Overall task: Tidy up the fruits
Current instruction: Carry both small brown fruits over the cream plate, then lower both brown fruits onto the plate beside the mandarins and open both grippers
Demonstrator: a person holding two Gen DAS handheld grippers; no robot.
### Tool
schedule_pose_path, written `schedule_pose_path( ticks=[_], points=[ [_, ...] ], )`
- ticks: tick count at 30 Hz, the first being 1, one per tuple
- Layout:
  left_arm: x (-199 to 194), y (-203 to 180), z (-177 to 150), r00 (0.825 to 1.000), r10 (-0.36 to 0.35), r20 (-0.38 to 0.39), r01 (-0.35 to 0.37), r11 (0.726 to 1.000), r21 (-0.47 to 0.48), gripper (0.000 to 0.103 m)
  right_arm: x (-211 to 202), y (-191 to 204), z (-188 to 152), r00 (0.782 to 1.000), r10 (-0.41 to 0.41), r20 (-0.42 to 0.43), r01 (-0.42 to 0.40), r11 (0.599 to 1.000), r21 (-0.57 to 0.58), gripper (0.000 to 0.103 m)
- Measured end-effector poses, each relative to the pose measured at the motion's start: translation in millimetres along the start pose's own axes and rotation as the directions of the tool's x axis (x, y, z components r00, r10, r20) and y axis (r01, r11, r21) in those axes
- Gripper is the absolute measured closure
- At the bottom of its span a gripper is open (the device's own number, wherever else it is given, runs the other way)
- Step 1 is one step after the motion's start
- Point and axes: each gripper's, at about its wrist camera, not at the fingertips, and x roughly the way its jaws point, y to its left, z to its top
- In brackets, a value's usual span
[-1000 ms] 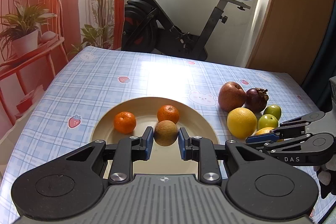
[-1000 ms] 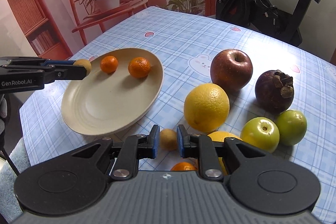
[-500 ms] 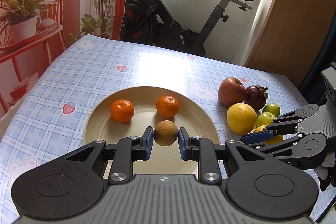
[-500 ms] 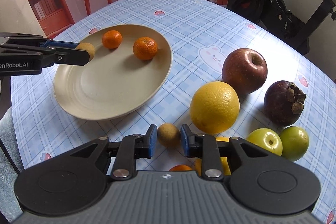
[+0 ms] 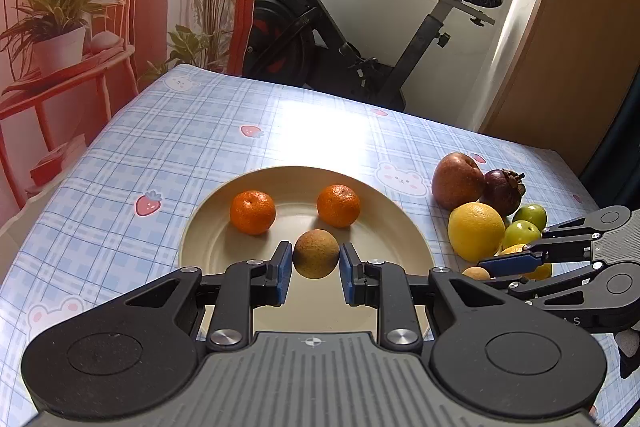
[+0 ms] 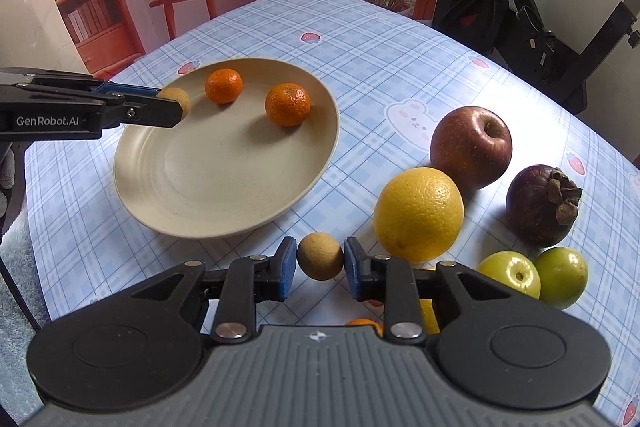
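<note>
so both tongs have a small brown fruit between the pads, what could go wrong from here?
1. The left tongs hold a round brown fruit above the plate; released from there, it may roll into the two tangerines or off the rim.
2. The right tongs pinch their brown fruit only at its sides; it may slip out.
3. The large yellow citrus sits close beside the right tongs and could get nudged.

The near half of the plate (image 6: 208, 187) lies bare; two tangerines (image 6: 288, 105) sit at its far side. Open surface (image 6: 360, 39) stretches beyond the plate. To the right an orange (image 6: 418, 213), apple (image 6: 470, 147), mangosteen (image 6: 540, 205) and two green fruits (image 6: 532, 277) crowd together, leaving only narrow gaps.
</note>
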Motion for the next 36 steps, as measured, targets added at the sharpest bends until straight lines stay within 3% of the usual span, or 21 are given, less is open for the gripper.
schedule_pose_path(
  ticks=[8, 13, 26, 36],
  points=[
    [3, 8, 6, 0.999, 0.042, 0.024, -0.042, 0.999, -0.011, 0.076, -2, 12, 25, 0.995, 0.004, 0.102, 0.000, 0.999, -0.036, 0.075],
    [20, 12, 9, 0.993, 0.114, 0.011, -0.114, 0.992, 0.052, 0.076, 20, 17, 41, 0.990, 0.009, 0.144, -0.003, 0.999, -0.045, 0.075],
    [41, 21, 9, 0.987, 0.157, -0.038, -0.152, 0.981, 0.122, 0.076, 60, 26, 57, 0.994, -0.006, 0.109, 0.017, 0.995, -0.100, 0.075],
    [51, 29, 13, 0.987, 0.150, -0.053, -0.144, 0.985, 0.099, 0.076, 73, 25, 58, 0.994, 0.000, 0.107, 0.011, 0.995, -0.102, 0.075]
  ],
)
